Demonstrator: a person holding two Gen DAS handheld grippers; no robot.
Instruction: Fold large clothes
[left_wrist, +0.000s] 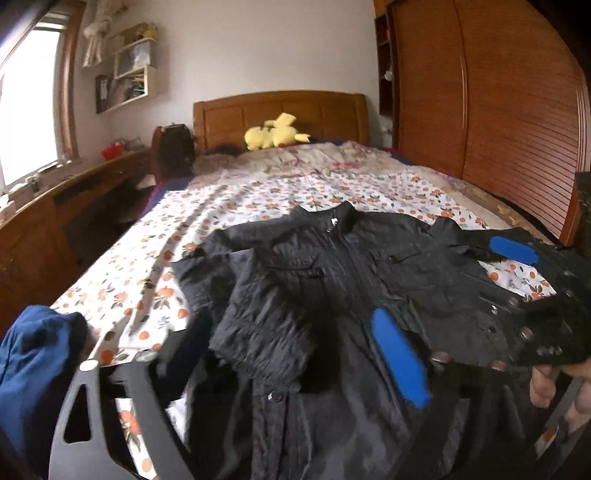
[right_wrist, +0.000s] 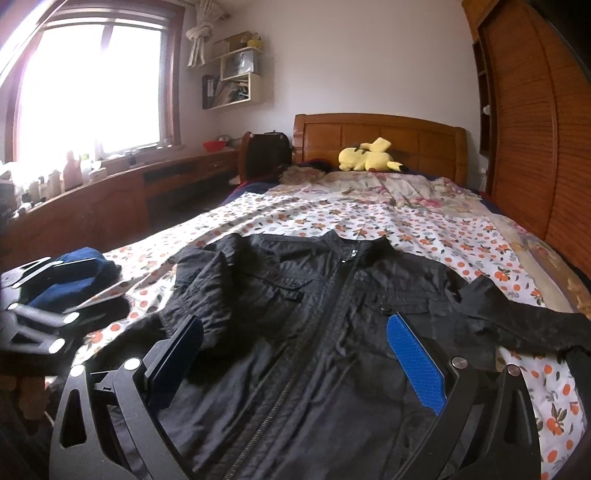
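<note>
A black zip-up jacket (right_wrist: 332, 332) lies front-up on the bed, collar toward the headboard. Its left sleeve (left_wrist: 258, 325) is bunched over the jacket's left side, and its right sleeve (right_wrist: 517, 325) stretches out to the right. My left gripper (left_wrist: 277, 328) hovers over the jacket's left half, jaws wide apart and nothing between the pads; the right wrist view shows it at the far left (right_wrist: 88, 280). My right gripper (right_wrist: 295, 319) stands open above the lower front of the jacket, straddling the zip. Its blue pad (left_wrist: 513, 249) shows at the right of the left wrist view, with a hand (left_wrist: 546, 387) below it.
A dark blue garment (right_wrist: 81, 273) lies at the bed's near left corner. The floral sheet (right_wrist: 424, 229) runs back to a yellow plush toy (right_wrist: 369, 155) by the wooden headboard. A wooden wardrobe (left_wrist: 498, 110) lines the right side, a desk (right_wrist: 110, 199) the left.
</note>
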